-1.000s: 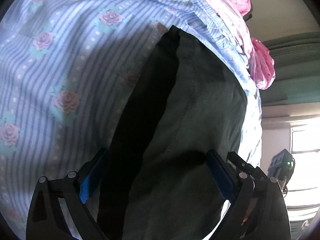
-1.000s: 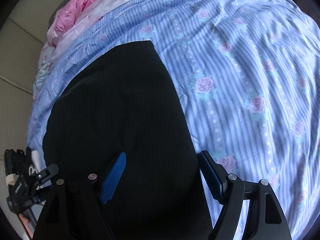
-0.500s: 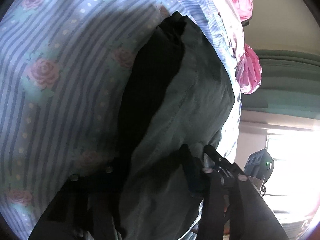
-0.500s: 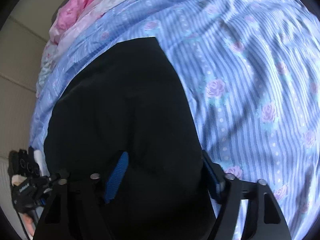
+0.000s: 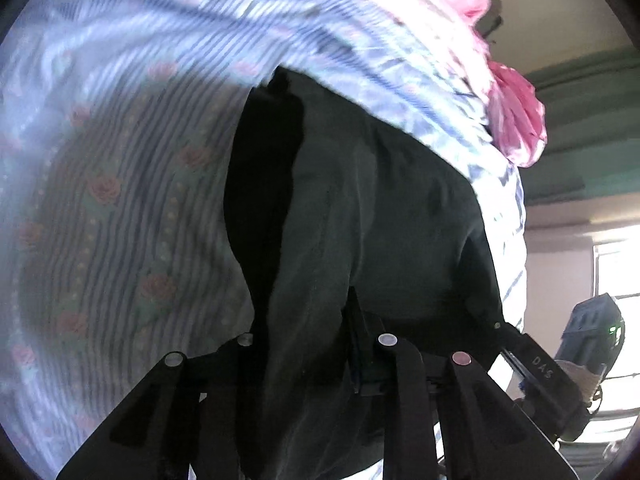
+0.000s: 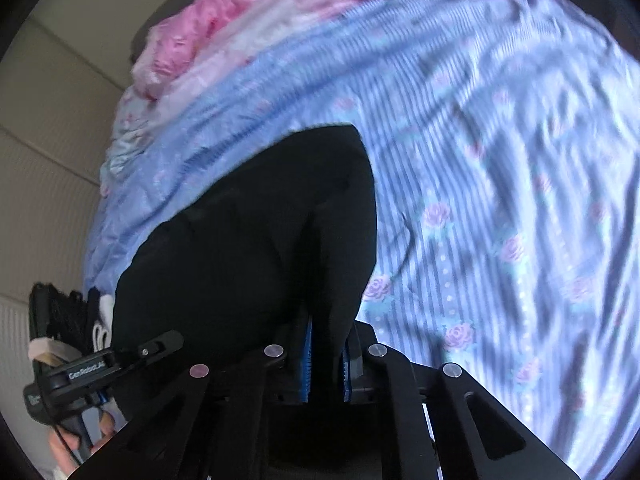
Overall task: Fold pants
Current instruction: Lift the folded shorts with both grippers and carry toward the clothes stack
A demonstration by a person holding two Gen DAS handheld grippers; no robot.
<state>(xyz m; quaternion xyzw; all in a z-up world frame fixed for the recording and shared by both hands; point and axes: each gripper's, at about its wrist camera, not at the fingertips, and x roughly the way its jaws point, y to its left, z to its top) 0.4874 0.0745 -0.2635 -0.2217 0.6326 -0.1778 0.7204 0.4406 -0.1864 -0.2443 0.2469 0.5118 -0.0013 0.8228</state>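
Dark, near-black fabric pants [image 5: 384, 216] lie on a bed covered by a blue-and-white striped sheet with a pink rose print [image 5: 120, 208]. Both frames are motion-blurred, mostly over the sheet.

Left gripper [image 5: 304, 344] — fingers drawn together and clamped on a gathered ridge of the pants; the cloth runs straight out ahead of the fingers and fans wider farther off. One black fold lies just to the left of the fingers, a greyer lit panel to the right. The blue pads are mostly buried in cloth.

Right gripper [image 6: 326, 356] — fingers [image 6: 306, 354] close together, blue ribbed pads pinching a narrow pleat of the pants between them. Ahead of these fingers the pants rise as a dark mound; the striped sheet spreads to their right.

Beyond the pants, far ahead of both pairs of fingers, a crumpled pink quilt [image 6: 248, 12] sits at the bed's far end.

In the right wrist view the other black handheld gripper unit [image 6: 84, 372] shows at lower left of the fingers, beside the pants' edge.
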